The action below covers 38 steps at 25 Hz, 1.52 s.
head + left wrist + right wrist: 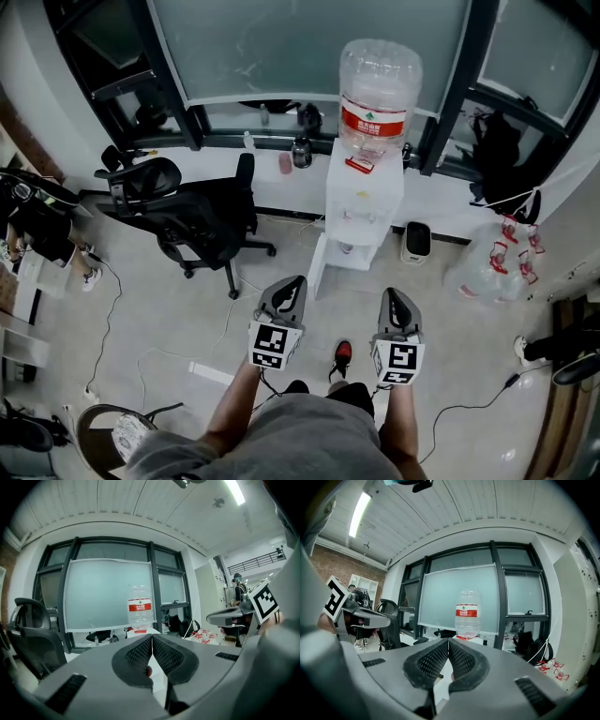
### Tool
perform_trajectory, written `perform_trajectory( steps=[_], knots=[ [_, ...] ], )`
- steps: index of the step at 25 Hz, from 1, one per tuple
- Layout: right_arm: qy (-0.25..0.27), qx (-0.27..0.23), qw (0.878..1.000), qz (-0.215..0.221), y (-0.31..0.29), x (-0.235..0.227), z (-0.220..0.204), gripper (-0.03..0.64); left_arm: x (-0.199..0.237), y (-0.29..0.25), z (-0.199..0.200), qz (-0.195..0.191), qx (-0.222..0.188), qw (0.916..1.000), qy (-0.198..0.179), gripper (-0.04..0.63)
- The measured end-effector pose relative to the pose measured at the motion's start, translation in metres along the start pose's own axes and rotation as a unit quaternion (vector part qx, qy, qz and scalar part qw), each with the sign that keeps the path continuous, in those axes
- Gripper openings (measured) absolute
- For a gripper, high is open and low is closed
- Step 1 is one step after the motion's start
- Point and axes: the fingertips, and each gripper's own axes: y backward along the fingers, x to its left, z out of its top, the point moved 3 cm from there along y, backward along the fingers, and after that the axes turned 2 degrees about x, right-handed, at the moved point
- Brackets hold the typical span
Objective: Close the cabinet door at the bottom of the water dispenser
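Observation:
The white water dispenser (364, 202) stands against the window wall with a clear bottle (378, 94) on top. Its bottom cabinet door (318, 267) hangs open, swung out to the left. My left gripper (292, 283) and right gripper (393, 296) are held side by side in front of the dispenser, apart from it. Both are shut with nothing between the pads. The bottle (140, 613) shows straight ahead past my left gripper (152, 637). It also shows as the bottle (467, 617) above my right gripper (448, 641). The cabinet is hidden behind the jaws in both gripper views.
A black office chair (202, 220) stands left of the dispenser. A small bin (416, 242) and a bag of empty bottles (492, 262) sit to its right. Cables (108, 319) trail over the floor. The person's red shoe (343, 353) is between the grippers.

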Motion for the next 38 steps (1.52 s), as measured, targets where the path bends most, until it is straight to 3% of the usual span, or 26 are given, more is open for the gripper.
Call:
perform_trajectory(
  steps=[8, 20, 30, 38],
  knots=[
    [-0.007, 0.018, 0.999, 0.038, -0.083, -0.044, -0.005, 0.02, 0.019, -0.077, 0.004, 0.035, 0.033, 0.9987, 0.02, 0.025],
    [-0.013, 0.059, 0.992, 0.11, -0.186, -0.052, -0.036, 0.02, 0.067, -0.138, -0.027, 0.109, 0.061, 0.9909, 0.05, 0.025],
    [-0.04, 0.072, 0.989, 0.125, -0.263, -0.013, -0.079, 0.02, 0.107, -0.185, -0.092, 0.093, 0.091, 0.9896, 0.061, 0.025],
    [-0.056, 0.119, 0.984, 0.123, -0.306, 0.022, -0.168, 0.02, 0.132, -0.219, -0.18, 0.074, 0.122, 0.9869, 0.075, 0.025]
  ],
)
